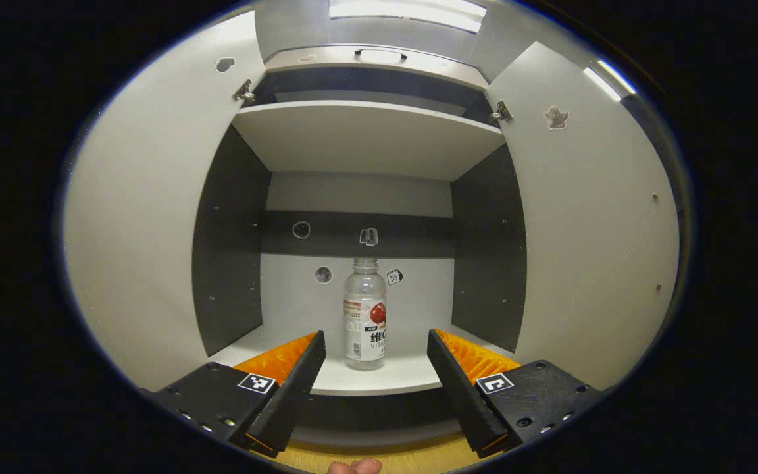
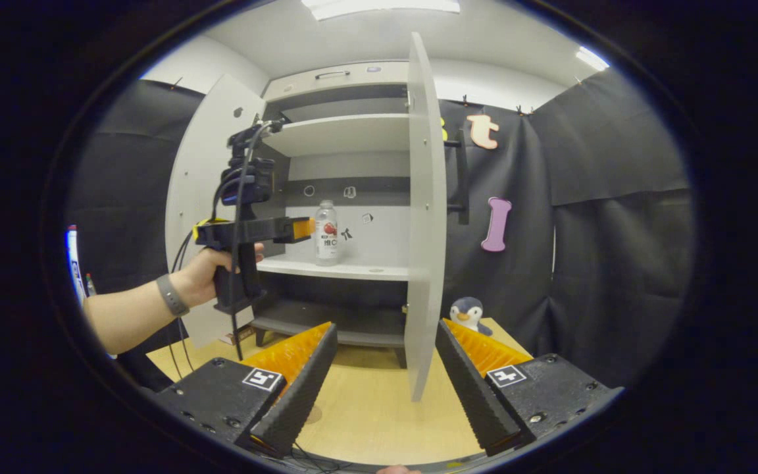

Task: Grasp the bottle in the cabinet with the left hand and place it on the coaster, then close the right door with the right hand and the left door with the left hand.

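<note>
Left gripper view: the left hand-held gripper [image 1: 374, 359] points straight into the open cabinet [image 1: 366, 138], its fingers spread wide with nothing between them. The bottle [image 1: 365, 315] stands upright on the cabinet's lower shelf [image 1: 392, 375], near the front edge, seen in the gap between the two fingers but farther in and not touched by either. It is clear plastic with a printed label around its lower half. The left door [image 1: 135, 230] and the right door [image 1: 589, 230] both stand swung open to the sides. Small stickers dot the back wall behind the bottle. An upper shelf [image 1: 366, 135] spans the cabinet above.

Right gripper view: the right hand-held gripper [image 2: 384, 368] hangs back over the wooden counter [image 2: 372, 408], fingers spread apart and holding nothing. Farther off, a hand [image 2: 204, 273] with a wristband holds the left hand-held gripper [image 2: 300, 228] level at shelf height, its tips just beside the bottle [image 2: 326, 232]; I cannot tell from here whether they touch. The right door [image 2: 426, 217] is seen edge-on, open toward this camera. A toy penguin [image 2: 470, 314] sits on the counter by the black cloth wall.
</note>
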